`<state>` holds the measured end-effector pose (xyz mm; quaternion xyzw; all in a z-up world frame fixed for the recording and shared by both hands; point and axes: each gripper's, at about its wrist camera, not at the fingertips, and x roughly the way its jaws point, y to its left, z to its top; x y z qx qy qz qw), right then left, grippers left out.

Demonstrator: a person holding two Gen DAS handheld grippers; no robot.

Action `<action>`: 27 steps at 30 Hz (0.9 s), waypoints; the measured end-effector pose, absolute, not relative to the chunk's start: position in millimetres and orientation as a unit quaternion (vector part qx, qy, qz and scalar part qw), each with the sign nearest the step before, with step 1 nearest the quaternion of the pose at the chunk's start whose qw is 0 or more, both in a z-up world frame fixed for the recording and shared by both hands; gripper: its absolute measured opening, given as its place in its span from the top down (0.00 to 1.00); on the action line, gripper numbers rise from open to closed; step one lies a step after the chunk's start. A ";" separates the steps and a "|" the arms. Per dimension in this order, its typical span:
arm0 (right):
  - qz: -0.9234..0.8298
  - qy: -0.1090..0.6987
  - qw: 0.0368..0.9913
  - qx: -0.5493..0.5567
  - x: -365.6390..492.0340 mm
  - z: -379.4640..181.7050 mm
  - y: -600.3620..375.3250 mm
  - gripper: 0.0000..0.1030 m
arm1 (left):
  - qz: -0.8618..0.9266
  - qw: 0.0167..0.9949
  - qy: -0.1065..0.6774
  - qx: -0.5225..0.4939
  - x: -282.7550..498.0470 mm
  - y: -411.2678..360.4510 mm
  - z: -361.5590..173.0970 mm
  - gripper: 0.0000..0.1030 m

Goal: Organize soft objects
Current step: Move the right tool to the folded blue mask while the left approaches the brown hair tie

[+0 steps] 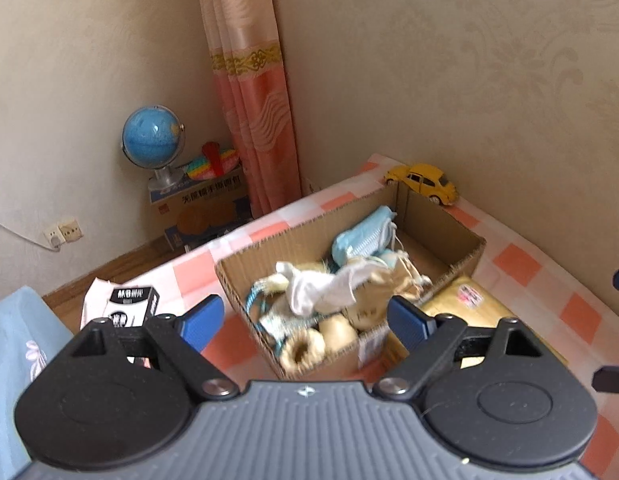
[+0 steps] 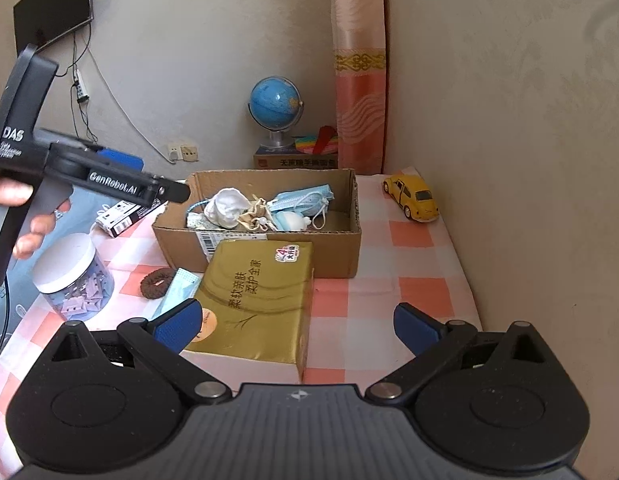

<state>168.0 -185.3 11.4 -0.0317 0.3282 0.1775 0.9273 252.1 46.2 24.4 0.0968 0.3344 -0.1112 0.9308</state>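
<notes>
Both grippers wide open, empty, near the cardboard box point(image 2: 265, 256).
Soft items point(image 2: 265, 208) lie inside it, beyond the left gripper point(image 1: 305, 320); right gripper point(image 2: 297, 324) hovers over the gold tissue pack point(image 2: 257, 300) touching its front.

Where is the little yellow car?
The yellow car sits on the checked cloth at the far right, next to the wall, just right of the cardboard box. The left wrist view shows it behind the box's far corner.
</notes>
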 end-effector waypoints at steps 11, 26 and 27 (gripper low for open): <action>0.182 0.324 0.928 -0.028 159.0 10.7 -185.8 0.00 | -0.105 0.937 0.327 0.068 192.8 43.3 15.0 0.14; 0.244 0.322 0.907 -0.119 162.4 9.1 -144.1 0.00 | -0.052 0.947 0.315 0.040 126.7 60.4 -0.9 0.09; 0.256 0.322 0.903 -0.121 163.1 9.6 -140.3 0.00 | -0.052 0.947 0.315 0.037 125.1 63.2 -1.7 0.08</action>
